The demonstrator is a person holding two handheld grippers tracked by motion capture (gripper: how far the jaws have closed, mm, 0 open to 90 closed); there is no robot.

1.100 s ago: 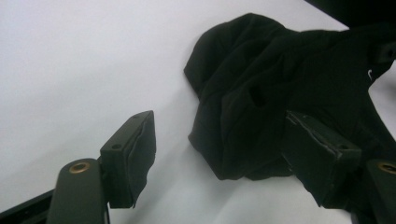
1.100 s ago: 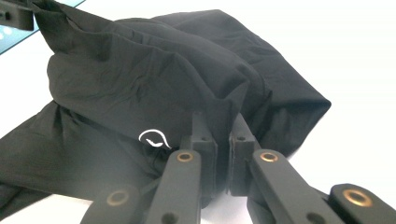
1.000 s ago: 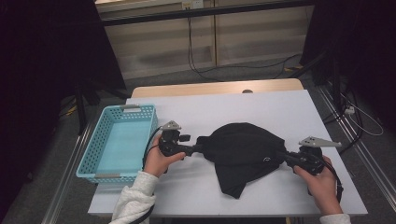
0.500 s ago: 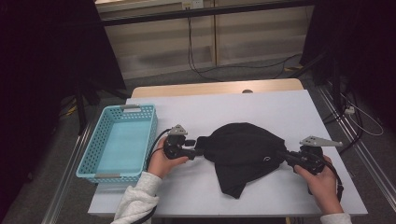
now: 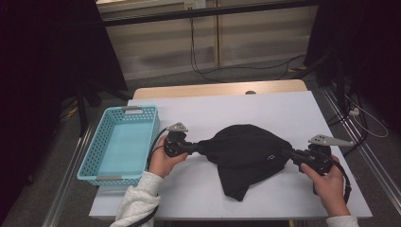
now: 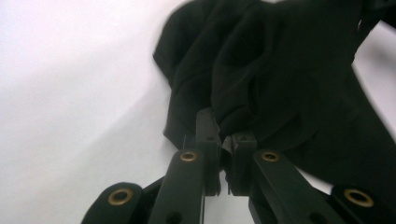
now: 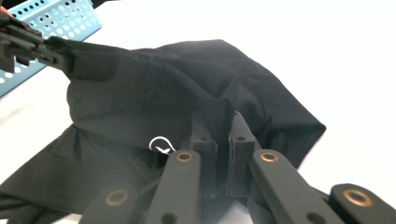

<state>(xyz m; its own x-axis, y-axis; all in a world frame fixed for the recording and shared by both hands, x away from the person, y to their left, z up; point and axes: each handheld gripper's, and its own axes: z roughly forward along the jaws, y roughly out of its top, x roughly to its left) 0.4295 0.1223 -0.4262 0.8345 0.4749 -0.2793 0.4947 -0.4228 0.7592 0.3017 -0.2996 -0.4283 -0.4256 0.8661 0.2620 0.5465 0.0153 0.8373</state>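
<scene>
On the white bench [image 5: 198,198], a black garment [image 5: 248,153] lies spread in the middle, a rounded heap that narrows to a flap pointing toward the person's side. The left tool [image 5: 197,146] sits at the garment's left edge, held level in the left hand [image 5: 163,158]; its jaws have just been closing, and in the left gripper view they now stand almost together with a fold of the black cloth [image 6: 280,79] pinched between the pads. The right tool [image 5: 288,153] sits at the garment's right edge in the right hand [image 5: 328,182], and in the right gripper view its jaws are clamped tight on a raised ridge of the cloth [image 7: 177,98], just beside a small white loop mark [image 7: 159,143] on the fabric. That mark also shows in the high view, near the right side of the garment. Between the two tools the cloth is drawn up into a taut fold, while the rest of it rests on the bench. In the right gripper view the left tool [image 7: 63,58] can be seen farther off, biting the far corner of the garment. A light blue basket [image 5: 101,146] with perforated walls stands on the left part of the bench, just beside the left hand and apart from the garment. A cable runs from the left tool past the basket's near corner
</scene>
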